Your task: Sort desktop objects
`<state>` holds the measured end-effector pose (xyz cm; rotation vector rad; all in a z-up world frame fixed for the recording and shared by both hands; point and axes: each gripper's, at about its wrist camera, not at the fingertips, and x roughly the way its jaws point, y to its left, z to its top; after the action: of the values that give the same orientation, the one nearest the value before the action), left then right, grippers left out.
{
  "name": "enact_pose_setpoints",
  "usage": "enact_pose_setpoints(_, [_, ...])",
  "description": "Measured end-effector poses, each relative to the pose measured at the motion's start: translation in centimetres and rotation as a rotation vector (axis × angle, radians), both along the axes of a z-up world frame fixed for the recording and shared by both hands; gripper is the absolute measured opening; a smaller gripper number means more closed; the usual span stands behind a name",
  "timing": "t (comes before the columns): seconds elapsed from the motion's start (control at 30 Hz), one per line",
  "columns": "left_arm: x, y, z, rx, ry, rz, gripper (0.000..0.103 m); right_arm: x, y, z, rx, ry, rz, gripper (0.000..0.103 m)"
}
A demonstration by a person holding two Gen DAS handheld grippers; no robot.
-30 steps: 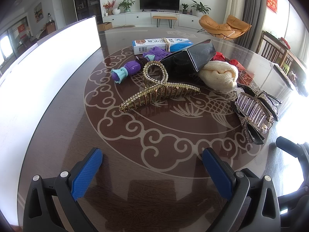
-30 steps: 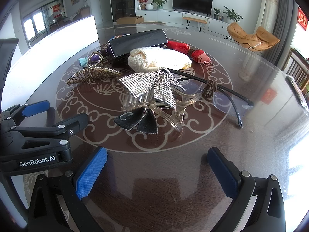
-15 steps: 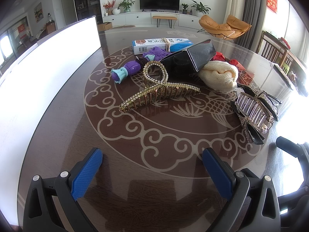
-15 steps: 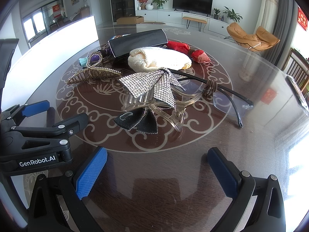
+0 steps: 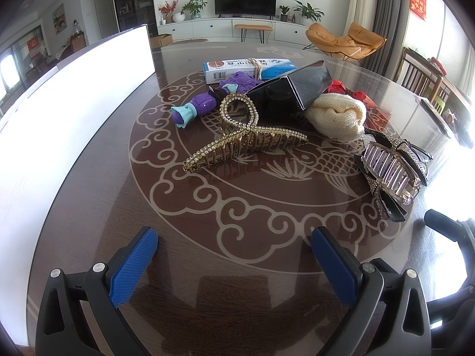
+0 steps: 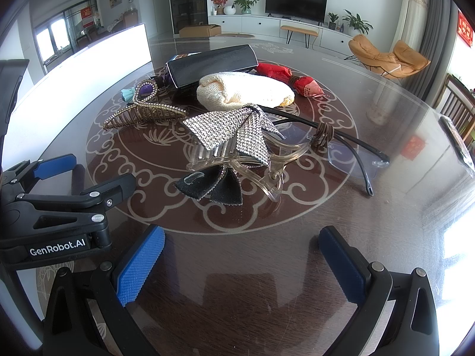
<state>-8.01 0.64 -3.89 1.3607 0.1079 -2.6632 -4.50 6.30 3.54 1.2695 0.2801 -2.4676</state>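
two hair claws [image 5: 246, 141] [image 6: 234, 151] lie nearest, glasses [image 6: 341, 145] just beside one.

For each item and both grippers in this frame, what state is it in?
Left gripper: open, empty, above the table.
Right gripper: open, empty.
Gold claw clip: closed, lying on the table.
Bow clip: on its side.
Glasses: unfolded, hair tie around one arm.
Black case: closed.
Cream cloth: rolled up.
Blue box: closed, band around it.
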Motion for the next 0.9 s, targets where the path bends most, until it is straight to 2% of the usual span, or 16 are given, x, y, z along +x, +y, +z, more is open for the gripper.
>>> enact_pose_setpoints(0.57, [-0.02,-0.01,0.03,0.0,0.0,0.0,0.103,0.01,-0.01,0.0,0.0,0.0,0.0,0.103])
enact_pose_setpoints(0.7, [-0.61,0.14,-0.03,-0.001,0.0,0.1,0.103,0.01,-0.02,0.0,0.0,0.0,0.0,0.103])
enact_pose_setpoints(0.9, [-0.71,0.12,-0.13,0.005,0.0,0.126,0.103,0.02,-0.03,0.0,0.0,0.0,0.0,0.103])
